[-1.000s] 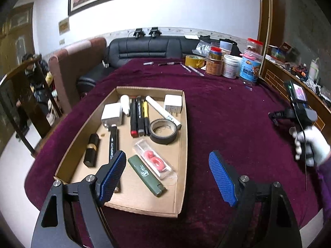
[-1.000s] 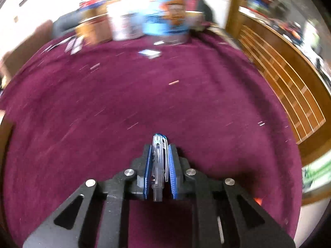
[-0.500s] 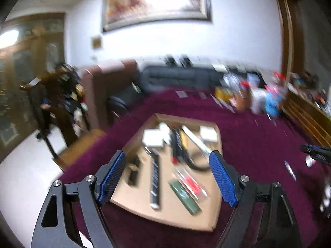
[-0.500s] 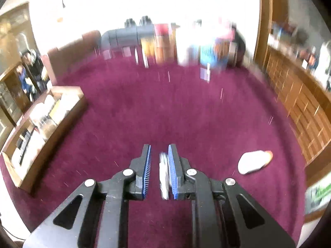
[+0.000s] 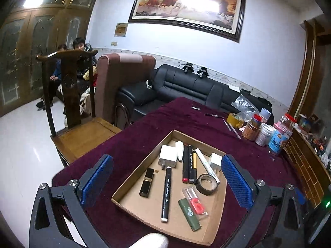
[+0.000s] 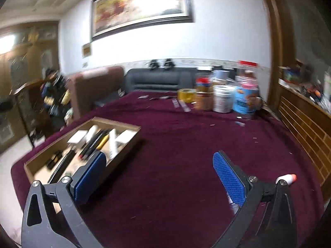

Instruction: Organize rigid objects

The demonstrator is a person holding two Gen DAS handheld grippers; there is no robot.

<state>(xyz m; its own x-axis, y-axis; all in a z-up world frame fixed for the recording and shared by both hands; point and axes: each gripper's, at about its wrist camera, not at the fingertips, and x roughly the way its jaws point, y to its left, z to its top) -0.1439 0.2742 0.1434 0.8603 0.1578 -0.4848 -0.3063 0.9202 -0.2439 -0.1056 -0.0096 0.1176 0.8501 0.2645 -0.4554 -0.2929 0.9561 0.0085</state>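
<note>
On the dark red tablecloth [image 5: 157,124] sits a flat cardboard tray [image 5: 132,183] with low walls. Lots of small things lie inside it. A long black marker [image 5: 166,194] lies in the middle, and a small black case [image 5: 147,182] lies just to its left. A white plug [image 5: 168,156] rests near the far corner, with a small white bottle [image 5: 180,148] beside it. More pens [image 5: 189,166] lie side by side next to them, and a white pen [image 5: 206,165] slants along their right. A roll of dark tape [image 5: 206,184] lies flat near the right wall. A green lighter [image 5: 189,214] and a clear packet with red bits [image 5: 195,201] lie close to the near edge.

The left gripper [image 5: 166,183] hangs over the tray with its blue jaws spread wide, and nothing is gripped. Its jaws have just been opening.

The right gripper [image 6: 159,177] is over the bare cloth, to the right of the tray. Its jaws have just been opening too, and they stand wide apart with nothing between them. A small white thing with an orange tip [image 6: 286,178] lies on the cloth by its right finger.

Jars and tubs [image 5: 262,132] stand at the far side of the table, well away from the tray.
</note>
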